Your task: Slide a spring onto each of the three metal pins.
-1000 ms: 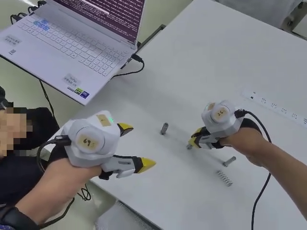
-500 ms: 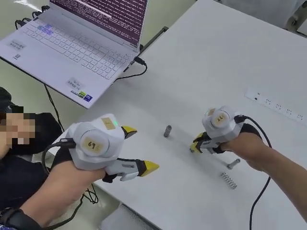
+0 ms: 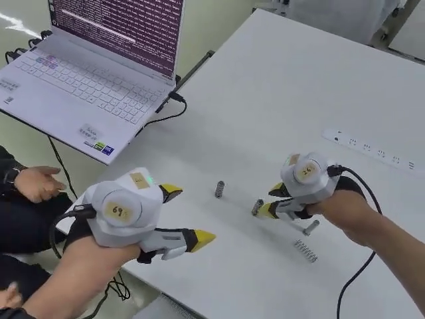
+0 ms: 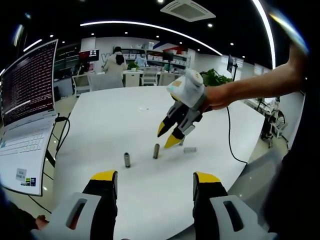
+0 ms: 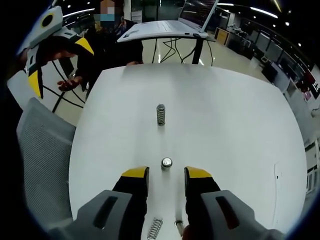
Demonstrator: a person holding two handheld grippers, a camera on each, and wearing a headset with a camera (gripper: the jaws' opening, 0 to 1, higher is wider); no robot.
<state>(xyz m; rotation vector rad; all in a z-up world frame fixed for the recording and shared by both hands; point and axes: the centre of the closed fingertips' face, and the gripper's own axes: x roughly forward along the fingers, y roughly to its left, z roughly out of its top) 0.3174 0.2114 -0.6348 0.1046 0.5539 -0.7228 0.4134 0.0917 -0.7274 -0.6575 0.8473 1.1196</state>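
On the white table (image 3: 292, 80), the right gripper (image 3: 271, 199) is held low on the right. Its yellow-tipped jaws are parted by a modest gap with nothing between them. Just ahead of its tips stands a short grey metal pin (image 3: 257, 207). In the right gripper view this pin (image 5: 166, 162) is seen from the top, in line with the gap. In the head view it seems to carry coils, though that is hard to tell. To its left, a little apart, a second upright metal pin (image 3: 220, 189) wears a spring whose coils are plain. A third metal pin (image 3: 309, 227) lies bare on its side, on the near side of the right gripper. A loose steel spring (image 3: 305, 250) lies nearer still, close by but not touching it. The left gripper (image 3: 187, 214) hangs at the near left edge of the table, well apart from the pins, its jaws spread wide and empty. A silver open laptop (image 3: 73, 86) sits far left, and a white power strip (image 3: 372, 149) lies far right.
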